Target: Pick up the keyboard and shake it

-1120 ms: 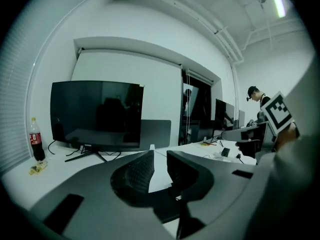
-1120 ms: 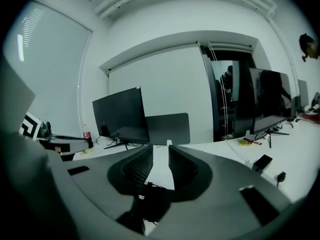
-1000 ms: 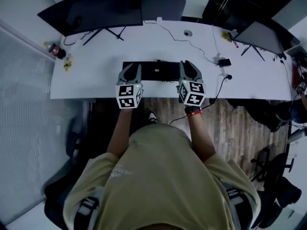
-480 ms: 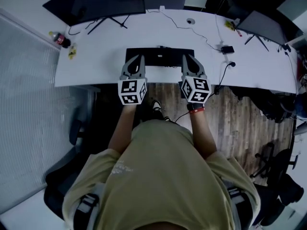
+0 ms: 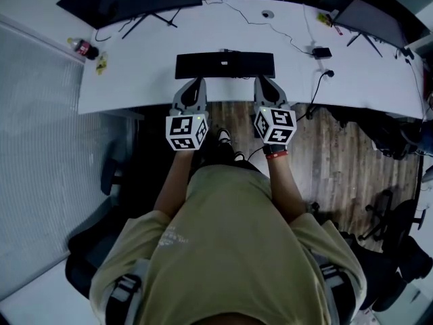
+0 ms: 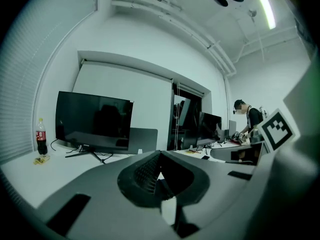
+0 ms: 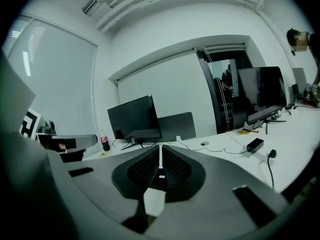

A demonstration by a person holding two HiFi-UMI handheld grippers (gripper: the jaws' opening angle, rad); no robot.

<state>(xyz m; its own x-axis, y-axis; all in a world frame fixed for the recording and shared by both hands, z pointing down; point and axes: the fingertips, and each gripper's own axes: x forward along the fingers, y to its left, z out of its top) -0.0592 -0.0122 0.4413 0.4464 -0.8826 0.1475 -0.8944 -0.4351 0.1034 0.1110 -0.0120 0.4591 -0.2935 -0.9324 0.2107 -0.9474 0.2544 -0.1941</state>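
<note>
Bottle: a plastic cola bottle with a red label (image 5: 80, 47) stands at the far left of the long white desk (image 5: 135, 87), well away from me.
Monitor: a wide black monitor (image 5: 132, 2) on thin legs stands at the back left of the desk.
Left gripper: my left gripper (image 5: 194, 82) is over the desk's near edge. Its jaws are pressed together with nothing between them.
Keyboard: the black rectangular keyboard (image 5: 224, 65) lies flat on the desk, not lifted, just beyond the tips of both my grippers. I cannot tell whether either tip touches its near edge.
Right gripper: my right gripper (image 5: 266, 81) points at the keyboard's right part. Its jaws have just been closing and now meet along a thin seam, empty.
Power brick: a small black power brick (image 5: 322, 53) sits on its cable to the right of the keyboard.
</note>
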